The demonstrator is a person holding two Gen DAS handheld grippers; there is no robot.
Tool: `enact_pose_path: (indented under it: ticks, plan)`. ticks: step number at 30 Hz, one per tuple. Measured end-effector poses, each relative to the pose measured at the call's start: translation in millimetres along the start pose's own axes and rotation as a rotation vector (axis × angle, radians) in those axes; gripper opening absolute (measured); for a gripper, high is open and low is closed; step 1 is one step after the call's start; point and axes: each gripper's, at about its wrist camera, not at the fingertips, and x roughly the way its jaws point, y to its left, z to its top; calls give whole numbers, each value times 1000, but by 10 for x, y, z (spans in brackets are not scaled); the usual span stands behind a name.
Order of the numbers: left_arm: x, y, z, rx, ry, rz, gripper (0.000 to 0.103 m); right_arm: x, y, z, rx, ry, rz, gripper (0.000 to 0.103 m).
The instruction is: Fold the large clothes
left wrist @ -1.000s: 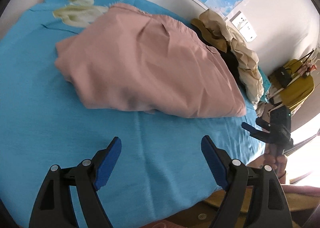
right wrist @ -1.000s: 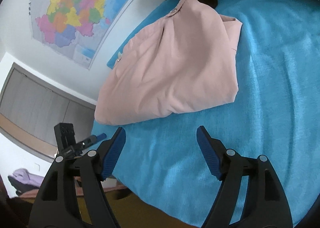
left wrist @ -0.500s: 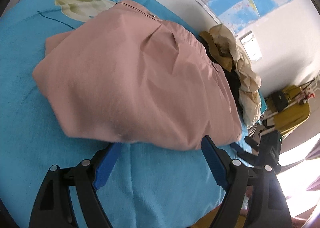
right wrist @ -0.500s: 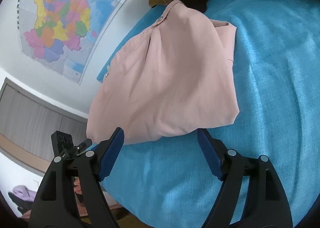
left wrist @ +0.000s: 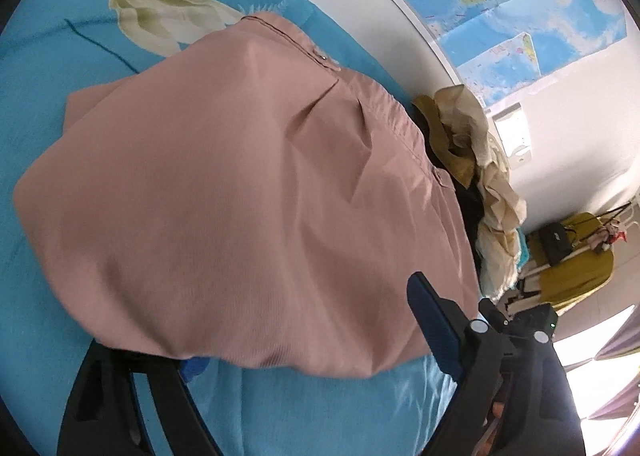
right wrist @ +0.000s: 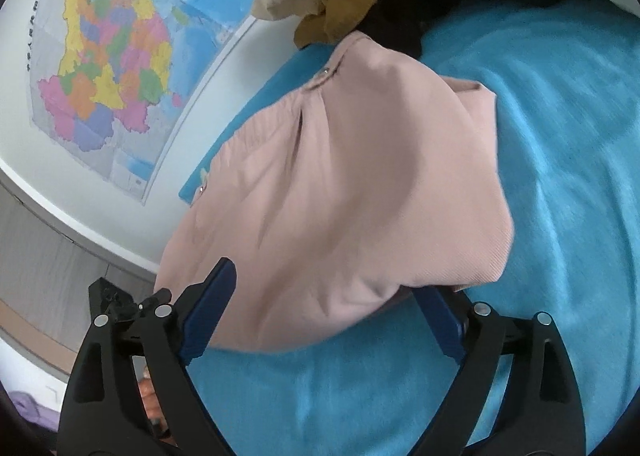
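A folded pink garment lies on a blue bedsheet; it also shows in the right wrist view. My left gripper is open, its jaws straddling the garment's near edge, with the left finger tucked under the cloth and mostly hidden. My right gripper is open too, one finger on top of the garment's near edge and the other under it at the corner. Each gripper shows at the edge of the other's view.
A heap of beige, mustard and black clothes lies at the far end of the bed, against the wall. Maps hang on the wall. A yellow bag stands beyond the bed.
Both grippers have moved forward from open sheet onto the pink garment's near edge, so it now fills both views. Both stay open.
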Motion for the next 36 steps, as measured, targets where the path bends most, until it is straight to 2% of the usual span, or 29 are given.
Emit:
enact_pose_path:
  ticks: [1, 2, 3, 4, 6, 8, 11, 15, 17, 19, 22, 23, 25, 26, 27, 29, 31, 33, 34, 35, 36]
  plan:
    - [12, -13, 4, 0, -8, 29, 66, 21, 1, 9, 4, -8, -4, 78]
    - [24, -2, 7, -8, -14, 49, 52, 54, -8, 23, 9, -8, -6, 67]
    - [41, 26, 21, -24, -11, 55, 45, 70, -35, 35, 21, -10, -6, 50]
    - [60, 67, 38, -46, -2, 54, 37, 85, -83, 52, 47, -9, 3, 41]
    - [52, 111, 60, -78, -4, 41, 31, 100, -186, 87, 95, 2, 48, 23]
    - [11, 76, 58, -67, -19, 39, 21, 56, -209, 116, 107, -4, 76, 17]
    - [-108, -25, 39, -32, -47, 31, 13, -97, -81, 126, 59, -22, 85, 12]
    - [-404, -60, -40, -15, -59, -45, 11, -404, 100, 107, -3, -38, 122, 10]
    - [-464, -9, -103, -21, -42, -72, 12, -497, 113, 81, -9, -21, 134, 11]
    - [-410, 88, -150, -38, -11, -80, 14, -491, 76, 58, -4, 8, 103, 18]
    - [-239, 211, -169, -69, 27, -55, 22, -359, -103, 21, 40, 63, 37, 35]
    - [-184, 253, -162, -83, 38, -50, 31, -321, -161, 15, 60, 78, 31, 45]
    - [-172, 245, -157, -66, 40, -14, 37, -327, -176, 8, 34, 92, -25, 55]
    - [-208, 193, -160, -20, 51, 22, 40, -375, -144, 5, -5, 97, -50, 57]
    - [-288, 139, -161, 40, 34, 72, 41, -435, -112, 3, -37, 100, -61, 57]
    - [-478, 100, -173, 125, -2, 125, 44, -652, -41, 16, -105, 84, -102, 58]
    - [-647, 57, -183, 172, -33, 157, 47, -888, 38, 44, -188, 26, -191, 66]
    - [-744, -52, -195, 241, -76, 214, 63, -1094, 128, 117, -247, -52, -263, 70]
    - [-755, -135, -190, 279, -96, 262, 73, -1125, 134, 136, -270, -68, -261, 72]
    - [-768, -172, -171, 290, -128, 312, 73, -1111, 178, 165, -304, -69, -246, 77]
    - [-790, -258, -139, 319, -197, 402, 74, -1009, 256, 209, -347, -57, -247, 79]
